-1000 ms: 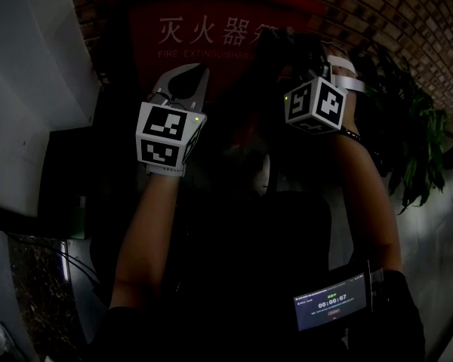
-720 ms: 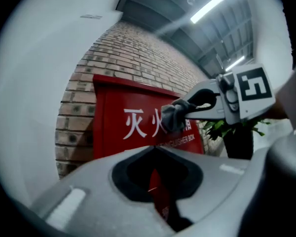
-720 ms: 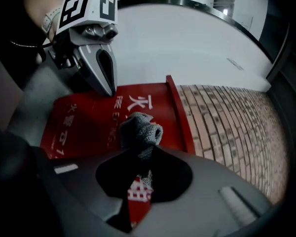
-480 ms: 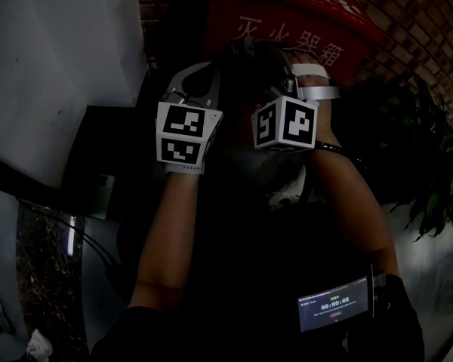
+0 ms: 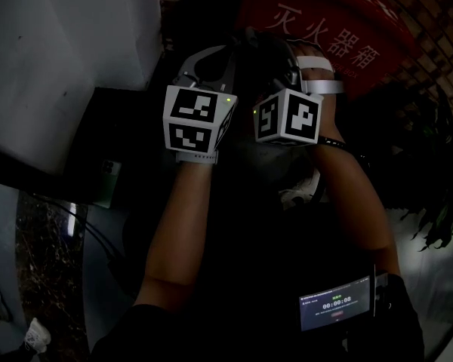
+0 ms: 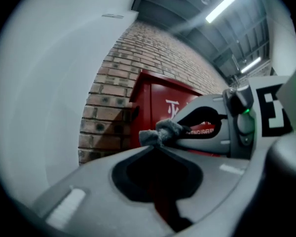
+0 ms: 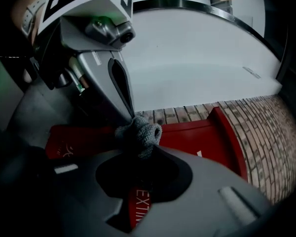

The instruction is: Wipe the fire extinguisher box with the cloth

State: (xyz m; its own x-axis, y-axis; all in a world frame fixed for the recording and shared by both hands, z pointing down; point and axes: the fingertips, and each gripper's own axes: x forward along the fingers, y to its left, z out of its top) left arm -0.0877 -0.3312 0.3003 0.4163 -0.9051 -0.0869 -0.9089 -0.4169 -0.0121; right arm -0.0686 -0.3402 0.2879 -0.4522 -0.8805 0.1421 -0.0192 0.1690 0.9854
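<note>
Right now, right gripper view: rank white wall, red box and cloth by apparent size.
1. white wall
2. red box, partly hidden behind the jaws
3. cloth, smallest even though it is nearest the camera

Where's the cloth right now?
In both gripper views the cloth is pinched at the meeting tips of the left gripper and right gripper, in front of the fire extinguisher box.

We see a brick wall (image 6: 153, 48) meeting a white wall (image 6: 44, 93) under a ceiling (image 6: 187, 19) with strip lights (image 6: 221, 7). A leafy plant (image 5: 440, 202) stands at the right. The floor (image 5: 38, 255) is dark and speckled.
</note>
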